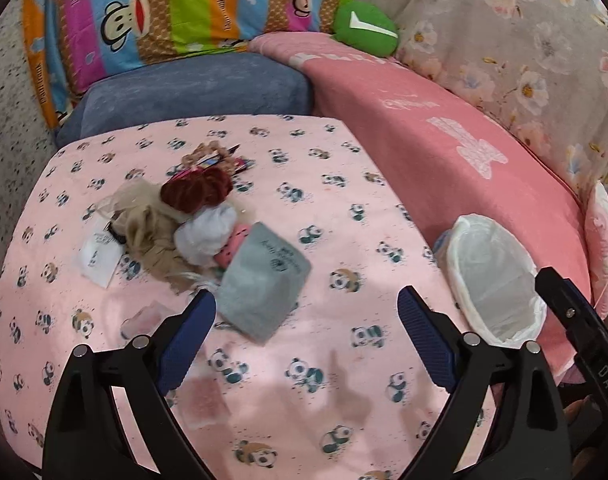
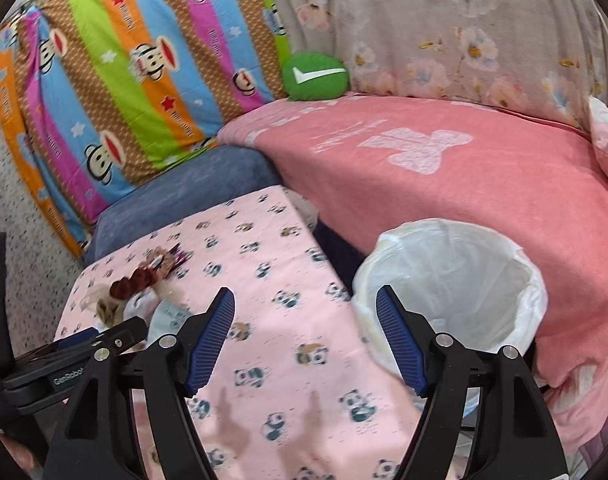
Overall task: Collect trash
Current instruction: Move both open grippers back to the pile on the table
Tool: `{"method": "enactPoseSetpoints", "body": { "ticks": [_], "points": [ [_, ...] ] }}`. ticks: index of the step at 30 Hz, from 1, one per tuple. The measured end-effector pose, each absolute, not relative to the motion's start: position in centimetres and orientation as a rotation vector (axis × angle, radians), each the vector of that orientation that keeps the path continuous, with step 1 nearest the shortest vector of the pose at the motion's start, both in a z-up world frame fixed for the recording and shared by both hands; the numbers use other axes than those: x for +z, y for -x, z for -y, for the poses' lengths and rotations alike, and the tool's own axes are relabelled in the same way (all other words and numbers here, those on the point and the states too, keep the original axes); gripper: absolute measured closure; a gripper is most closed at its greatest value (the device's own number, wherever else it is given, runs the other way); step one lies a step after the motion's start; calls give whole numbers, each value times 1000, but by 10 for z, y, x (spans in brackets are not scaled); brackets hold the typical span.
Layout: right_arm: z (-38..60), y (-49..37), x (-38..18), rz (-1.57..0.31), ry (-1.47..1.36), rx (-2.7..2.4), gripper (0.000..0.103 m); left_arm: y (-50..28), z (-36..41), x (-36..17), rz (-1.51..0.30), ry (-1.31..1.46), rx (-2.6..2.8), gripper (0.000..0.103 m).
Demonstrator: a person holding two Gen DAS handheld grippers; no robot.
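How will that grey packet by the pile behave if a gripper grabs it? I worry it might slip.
The grey packet looks soft and pillowy, so it would probably squash rather than resist. It appears to be a light tissue pack, likely easy to lift. Its wrapper seems smooth, so it might slide on the panda cloth if pushed.

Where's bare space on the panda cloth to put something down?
Free: the strip of panda cloth between the grey packet and the lined bin, plus the far corner by the blue cushion. Crowded: the scrunchie pile left of the packet.
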State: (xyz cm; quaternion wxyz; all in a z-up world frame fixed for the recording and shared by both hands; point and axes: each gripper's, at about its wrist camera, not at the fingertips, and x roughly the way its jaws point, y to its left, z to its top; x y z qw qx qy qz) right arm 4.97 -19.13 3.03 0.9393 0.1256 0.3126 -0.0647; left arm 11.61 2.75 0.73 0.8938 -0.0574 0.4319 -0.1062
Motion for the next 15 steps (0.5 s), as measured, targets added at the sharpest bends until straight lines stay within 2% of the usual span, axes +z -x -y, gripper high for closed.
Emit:
{"method": "enactPoseSetpoints", "body": {
  "ticks": [10,15],
  "points": [
    [131,-68,7,-717,-186,-33,32,-117,-93,-42,-992,151,-84,15],
    [109,-77,-5,-755,-157,-6,32,-122,-104,-65,-1039,157,-65,22]
  ]
}}
